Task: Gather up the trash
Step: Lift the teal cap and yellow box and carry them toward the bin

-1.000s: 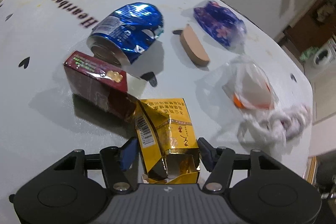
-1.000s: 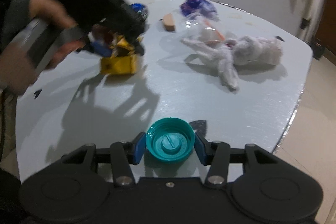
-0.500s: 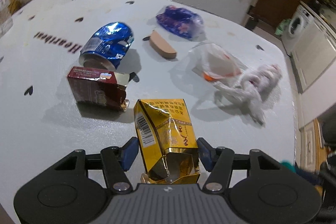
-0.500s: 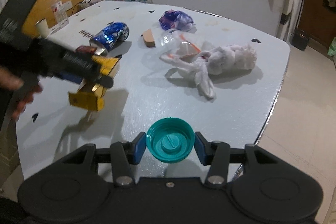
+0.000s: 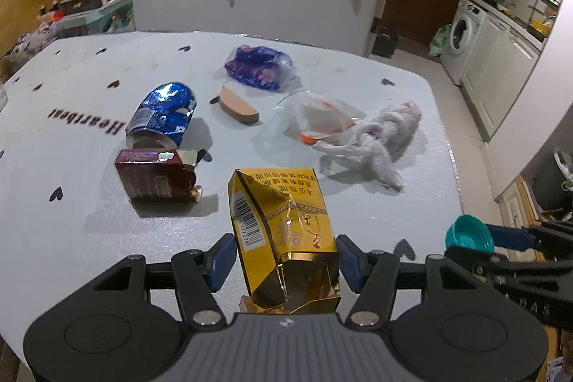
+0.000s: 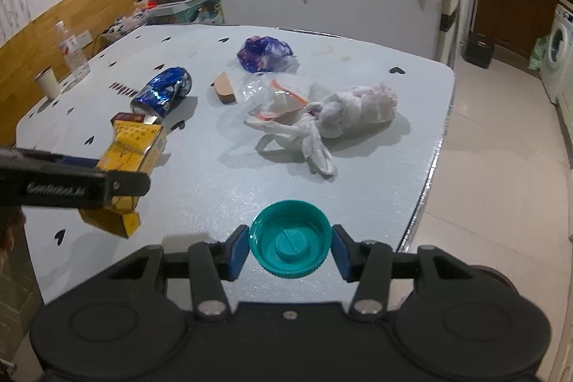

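Observation:
My left gripper (image 5: 284, 256) is shut on a crushed yellow carton (image 5: 283, 231) and holds it above the white table (image 5: 71, 224). In the right wrist view the carton (image 6: 129, 160) hangs at the left. My right gripper (image 6: 290, 247) is shut on a teal bottle cap (image 6: 290, 238) near the table's front edge; the cap also shows in the left wrist view (image 5: 469, 233). On the table lie a dark red box (image 5: 155, 178), a crushed blue can (image 5: 163, 113), a tan wedge (image 5: 238, 106), a blue wrapper (image 5: 259, 67), a clear plastic bag (image 5: 315, 120) and a knotted white bag (image 5: 383, 135).
A plastic bottle (image 6: 71, 52) and a paper cup (image 6: 46, 83) stand at the table's far left edge. The table's right edge (image 6: 429, 174) drops to a tiled floor. A washing machine (image 5: 462, 38) and a dark door stand beyond.
My left gripper has lifted the yellow carton off the table and drawn back toward the near side. My right gripper has also pulled back and up with the cap.

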{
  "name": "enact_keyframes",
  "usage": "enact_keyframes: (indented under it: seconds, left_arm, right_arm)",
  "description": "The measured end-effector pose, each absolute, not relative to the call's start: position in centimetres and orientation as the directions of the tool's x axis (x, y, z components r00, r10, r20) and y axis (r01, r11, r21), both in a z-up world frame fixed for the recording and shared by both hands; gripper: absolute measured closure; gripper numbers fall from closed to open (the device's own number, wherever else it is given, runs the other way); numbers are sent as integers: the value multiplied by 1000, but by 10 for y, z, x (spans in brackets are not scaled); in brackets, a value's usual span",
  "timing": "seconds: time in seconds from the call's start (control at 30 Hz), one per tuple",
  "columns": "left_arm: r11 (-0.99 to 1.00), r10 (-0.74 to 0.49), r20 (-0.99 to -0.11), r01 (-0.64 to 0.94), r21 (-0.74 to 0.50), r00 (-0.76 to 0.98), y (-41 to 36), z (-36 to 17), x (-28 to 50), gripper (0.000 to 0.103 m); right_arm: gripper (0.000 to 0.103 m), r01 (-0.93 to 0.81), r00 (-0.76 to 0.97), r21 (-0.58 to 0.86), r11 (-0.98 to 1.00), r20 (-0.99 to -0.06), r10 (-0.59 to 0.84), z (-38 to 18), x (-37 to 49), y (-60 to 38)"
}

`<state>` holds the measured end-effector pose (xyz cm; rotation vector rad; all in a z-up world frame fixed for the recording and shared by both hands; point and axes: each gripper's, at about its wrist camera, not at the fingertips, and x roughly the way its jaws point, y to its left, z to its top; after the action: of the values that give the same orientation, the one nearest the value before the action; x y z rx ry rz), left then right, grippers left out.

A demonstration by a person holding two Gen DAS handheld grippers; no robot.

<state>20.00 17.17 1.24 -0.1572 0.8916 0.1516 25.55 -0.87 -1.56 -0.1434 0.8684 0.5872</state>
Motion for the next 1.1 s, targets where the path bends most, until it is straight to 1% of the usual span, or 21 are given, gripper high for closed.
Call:
enact_keyframes:
  seconds: [0.5, 0.8, 1.1]
  left_arm:
    - [992, -9, -782, -92, -84, 623, 127, 18, 196, 42]
    - [997, -49, -789, -16, -74, 612, 67, 21, 216, 42]
    - [994, -106, -817, 35, -105, 566, -7, 10, 246, 42]
  right_arm:
    - [53, -423, 566, 127, 897, -736, 371, 9, 243, -55]
    - [53, -346, 585, 134, 929, -743, 325, 12, 250, -118]
    - [53, -265, 579, 156, 951, -764, 287, -1, 268, -199]
